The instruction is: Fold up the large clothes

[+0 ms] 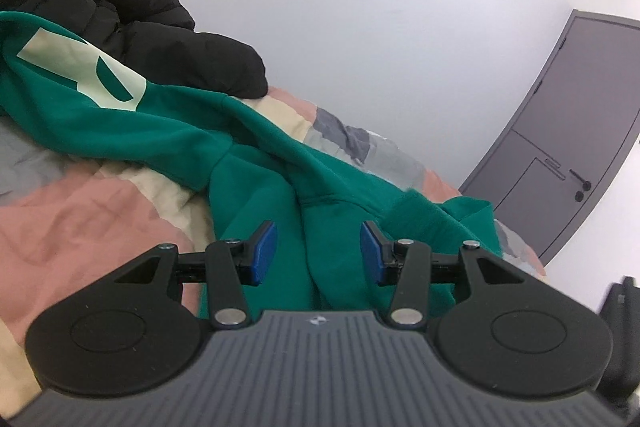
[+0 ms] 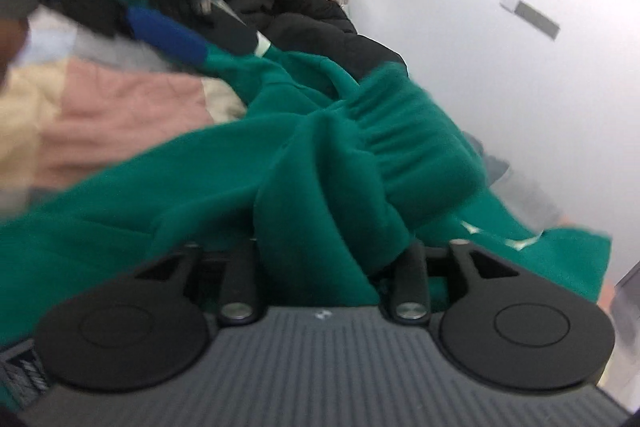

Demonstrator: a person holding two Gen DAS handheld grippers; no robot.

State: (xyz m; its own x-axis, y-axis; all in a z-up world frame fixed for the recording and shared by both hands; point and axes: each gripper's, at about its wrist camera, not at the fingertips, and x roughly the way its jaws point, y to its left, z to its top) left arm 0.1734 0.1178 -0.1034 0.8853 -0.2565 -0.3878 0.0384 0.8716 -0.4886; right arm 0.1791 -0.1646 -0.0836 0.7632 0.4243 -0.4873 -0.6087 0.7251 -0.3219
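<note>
A green hoodie [image 1: 256, 187] with a pale printed letter lies crumpled on the bed. My left gripper [image 1: 318, 253] is open just above the hoodie's fabric, blue pads apart with nothing between them. In the right wrist view the same hoodie [image 2: 320, 167] is bunched up, and a thick fold of it fills the space between the fingers of my right gripper [image 2: 328, 255]; its fingertips are buried in the cloth. The left gripper [image 2: 168, 35] shows blurred at the upper left of that view.
A black puffer jacket [image 1: 120, 11] lies behind the hoodie on the bed. The bedspread [image 1: 80, 219] is patchwork pink, cream and grey. A white wall runs behind the bed, with a grey door [image 1: 572, 131] at the right.
</note>
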